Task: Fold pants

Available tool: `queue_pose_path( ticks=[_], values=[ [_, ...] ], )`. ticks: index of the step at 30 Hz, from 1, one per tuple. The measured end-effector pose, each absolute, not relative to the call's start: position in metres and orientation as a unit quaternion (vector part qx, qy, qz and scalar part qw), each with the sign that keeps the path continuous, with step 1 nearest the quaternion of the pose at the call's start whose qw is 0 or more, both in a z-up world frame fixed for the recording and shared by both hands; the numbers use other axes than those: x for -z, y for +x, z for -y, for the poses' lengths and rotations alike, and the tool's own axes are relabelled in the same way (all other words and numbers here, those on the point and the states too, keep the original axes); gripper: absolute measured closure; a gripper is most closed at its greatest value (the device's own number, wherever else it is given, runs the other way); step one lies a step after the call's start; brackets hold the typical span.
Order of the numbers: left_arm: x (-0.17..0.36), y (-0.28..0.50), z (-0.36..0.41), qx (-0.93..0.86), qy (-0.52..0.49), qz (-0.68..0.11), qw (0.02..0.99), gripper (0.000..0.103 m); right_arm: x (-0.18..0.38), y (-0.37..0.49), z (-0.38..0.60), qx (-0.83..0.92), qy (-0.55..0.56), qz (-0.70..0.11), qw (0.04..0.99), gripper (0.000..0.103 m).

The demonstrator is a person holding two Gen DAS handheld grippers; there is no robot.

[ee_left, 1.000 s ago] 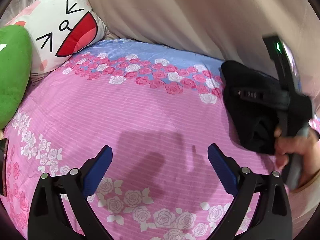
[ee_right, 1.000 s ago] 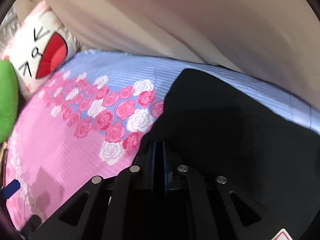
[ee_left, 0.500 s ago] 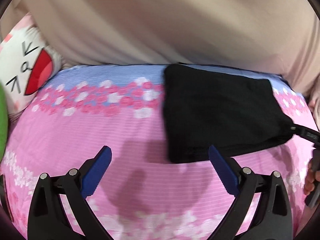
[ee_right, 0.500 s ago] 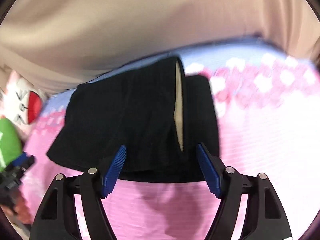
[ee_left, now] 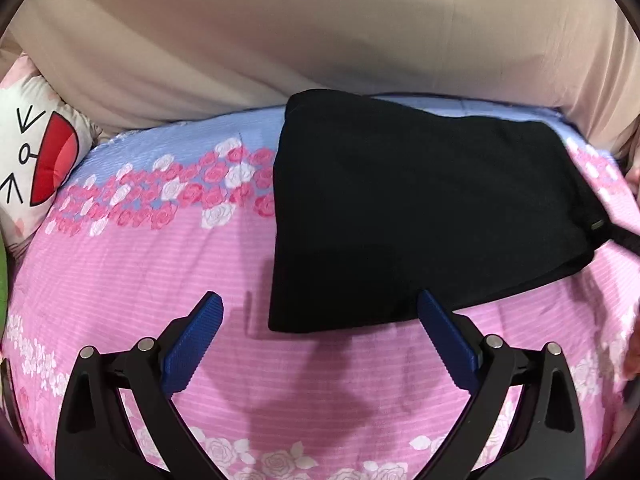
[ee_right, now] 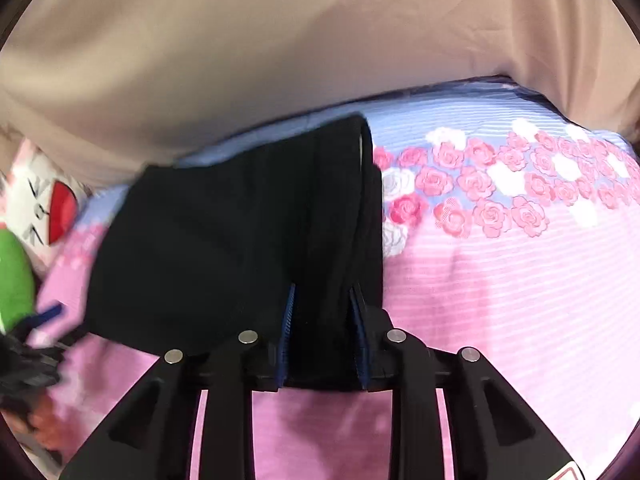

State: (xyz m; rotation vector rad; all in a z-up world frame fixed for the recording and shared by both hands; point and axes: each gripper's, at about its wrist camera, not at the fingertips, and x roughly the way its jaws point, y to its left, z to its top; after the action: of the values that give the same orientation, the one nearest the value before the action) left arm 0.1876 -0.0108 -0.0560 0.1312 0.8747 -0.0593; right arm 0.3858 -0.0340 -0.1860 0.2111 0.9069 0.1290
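While the left gripper (ee_left: 318,322) hovers spread above the bedsheet (ee_left: 140,272), empty and just short of the near edge of the pants (ee_left: 420,208), the pants lie folded flat on the sheet. Right gripper (ee_right: 323,320) pinches the pants' near edge.
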Motion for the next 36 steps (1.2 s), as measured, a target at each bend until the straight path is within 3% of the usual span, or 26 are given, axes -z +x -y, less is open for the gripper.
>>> queue_pose_path(
  ticks=[4,7,10,13,15,19,24,36],
  values=[
    [0.049,0.179,0.013,0.024,0.07,-0.41,0.909,0.007,0.149,0.371,0.002,-0.051,0.068,-0.376,0.923,0.078],
    [0.044,0.168,0.019,0.009,0.085,-0.391,0.916,0.007,0.186,0.386,-0.018,-0.041,0.022,-0.425,0.904,0.081],
    [0.042,0.158,0.021,0.012,0.083,-0.389,0.917,0.007,0.196,0.387,-0.045,-0.009,-0.012,-0.411,0.912,0.082],
    [0.04,0.147,0.022,0.012,0.085,-0.384,0.919,0.007,0.173,0.369,-0.046,-0.028,0.024,-0.385,0.922,0.076],
    [0.036,0.139,0.021,0.009,0.086,-0.379,0.922,0.007,0.169,0.359,-0.057,-0.025,0.032,-0.372,0.927,0.065],
    [0.031,0.127,0.018,0.008,0.078,-0.374,0.924,0.007,0.164,0.327,-0.042,-0.014,0.041,-0.361,0.931,0.058],
    [0.027,0.107,0.015,-0.002,0.072,-0.357,0.931,0.005,0.167,0.279,-0.029,0.015,0.046,-0.348,0.936,0.036],
    [0.067,0.083,0.017,0.026,0.056,-0.342,0.938,0.005,0.173,0.21,0.037,0.04,0.035,-0.361,0.931,0.029]
  ],
)
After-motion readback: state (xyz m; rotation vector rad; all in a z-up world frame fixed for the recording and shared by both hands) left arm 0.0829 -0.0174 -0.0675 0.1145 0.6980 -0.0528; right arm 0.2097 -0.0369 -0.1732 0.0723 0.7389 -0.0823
